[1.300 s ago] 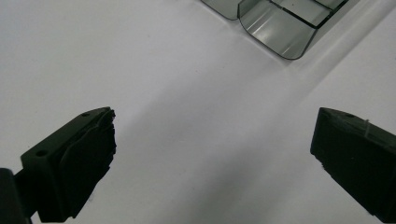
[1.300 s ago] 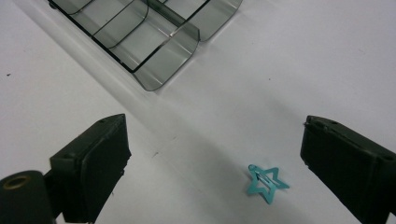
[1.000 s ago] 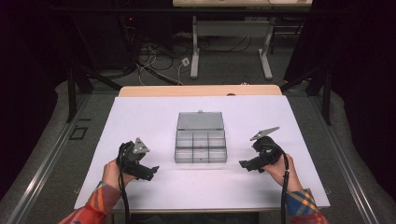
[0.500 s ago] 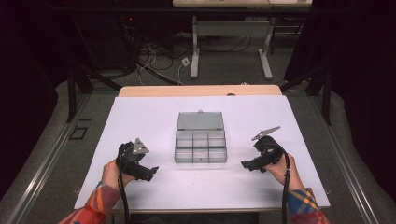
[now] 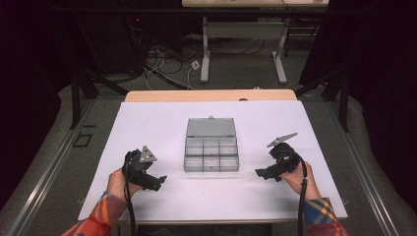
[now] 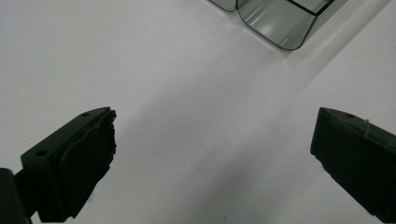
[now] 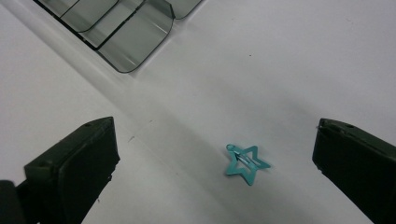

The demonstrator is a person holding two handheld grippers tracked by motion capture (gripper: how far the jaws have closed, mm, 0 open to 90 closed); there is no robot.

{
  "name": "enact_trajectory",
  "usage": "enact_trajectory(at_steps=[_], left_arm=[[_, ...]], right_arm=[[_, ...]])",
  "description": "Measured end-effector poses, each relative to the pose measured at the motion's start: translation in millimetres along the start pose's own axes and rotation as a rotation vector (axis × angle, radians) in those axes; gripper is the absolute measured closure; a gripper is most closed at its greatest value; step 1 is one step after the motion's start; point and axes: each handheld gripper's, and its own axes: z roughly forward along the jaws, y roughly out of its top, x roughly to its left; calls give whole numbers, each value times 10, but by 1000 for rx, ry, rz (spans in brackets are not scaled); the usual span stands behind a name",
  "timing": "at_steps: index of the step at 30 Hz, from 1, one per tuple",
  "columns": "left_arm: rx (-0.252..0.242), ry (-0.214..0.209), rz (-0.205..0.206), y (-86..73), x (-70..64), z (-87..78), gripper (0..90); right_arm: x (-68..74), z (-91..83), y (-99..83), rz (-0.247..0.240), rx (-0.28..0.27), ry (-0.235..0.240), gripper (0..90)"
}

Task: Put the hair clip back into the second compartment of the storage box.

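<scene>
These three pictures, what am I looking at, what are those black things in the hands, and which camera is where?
A person sits at a white table and holds a hand tool with two black tongs in each hand. The high view looks down from above: the left tongs are at the left, the right tongs at the right. Between them lies a clear compartment box with its lid open.

The other two pictures come from cameras riding on the tools, looking along their tongs. The left gripper view shows its tongs wide open over bare table, with a box corner beyond. The right gripper view shows its open tongs around a small teal star-shaped hair clip lying on the table. Nothing is held.
</scene>
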Motion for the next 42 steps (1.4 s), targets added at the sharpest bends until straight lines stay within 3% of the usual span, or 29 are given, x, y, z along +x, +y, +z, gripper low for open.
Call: enact_trajectory(at_steps=[7, 8, 9, 15, 19, 26, 27, 29, 31, 34, 36, 42], left_arm=[[-9, 11, -5, -3, -14, 26, 2], [-10, 10, -5, -3, -13, 28, 2], [-7, 10, -5, -3, -13, 27, 2], [3, 0, -1, -6, -8, 29, 2], [9, -2, 5, 2, -11, 26, 2], [6, 5, 3, -4, -8, 30, 2], [7, 5, 3, -3, -7, 30, 2], [1, 8, 5, -5, -9, 38, 2], [5, 8, 7, -4, -11, 41, 3], [6, 2, 4, -5, -14, 43, 2], [3, 5, 4, -5, -15, 45, 2], [8, 3, 5, -5, -8, 43, 3]], right_arm=[[-64, 5, -34, 10, -2, -24, 90], [-72, -13, -33, 12, 9, -27, 115], [-83, -4, -45, 18, -29, -23, 144], [-144, -6, -68, 32, -12, -66, 316], [-164, 22, -85, 6, -2, -79, 428], [-188, 90, -104, 0, 20, -57, 549], [-205, 103, -104, -23, 24, -60, 556], [-206, 139, -112, -24, 10, -42, 576], [-210, 140, -106, -37, 31, -53, 583], [-189, 166, -102, -7, 52, -34, 614], [-203, 182, -106, -40, 53, -45, 640], [-183, 199, -105, -16, 62, -31, 728]])
